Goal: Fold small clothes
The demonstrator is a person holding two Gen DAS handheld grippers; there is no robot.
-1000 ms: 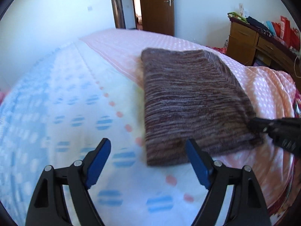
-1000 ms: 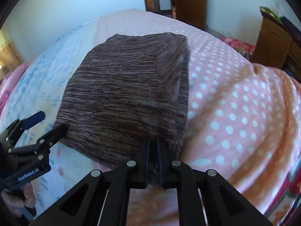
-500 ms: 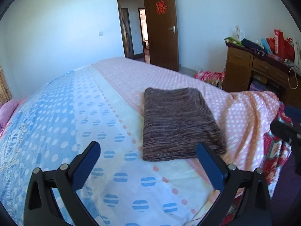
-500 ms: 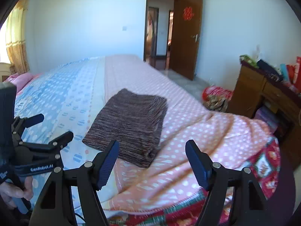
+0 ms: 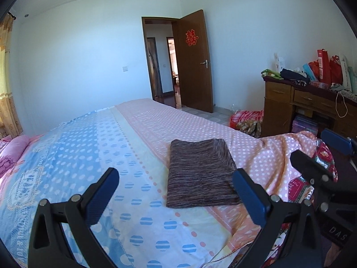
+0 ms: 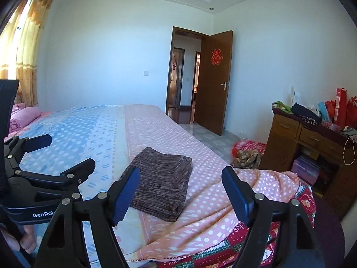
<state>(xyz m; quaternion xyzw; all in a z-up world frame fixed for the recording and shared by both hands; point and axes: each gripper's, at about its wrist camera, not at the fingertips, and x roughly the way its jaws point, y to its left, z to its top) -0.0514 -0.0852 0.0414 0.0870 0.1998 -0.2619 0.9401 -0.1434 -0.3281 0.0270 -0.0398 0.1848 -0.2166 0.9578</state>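
Note:
A brown striped knit garment (image 5: 200, 174) lies folded into a neat rectangle on the bed, near its front edge; it also shows in the right wrist view (image 6: 162, 187). My left gripper (image 5: 176, 196) is open and empty, held back above the bed's edge, short of the garment. My right gripper (image 6: 180, 194) is open and empty, also pulled back from the garment. The right gripper shows at the right edge of the left wrist view (image 5: 323, 156), and the left gripper at the left of the right wrist view (image 6: 60, 156).
The bed has a blue and pink dotted cover (image 5: 89, 156). A pink pillow (image 5: 15, 145) lies far left. A wooden desk (image 5: 299, 102) piled with bags stands at the right. A red bundle (image 6: 247, 151) lies on the floor near the open door (image 5: 194, 62).
My right gripper let go of the garment's corner and opened. Both grippers drew back and up from the bed, so the folded garment now lies farther away.

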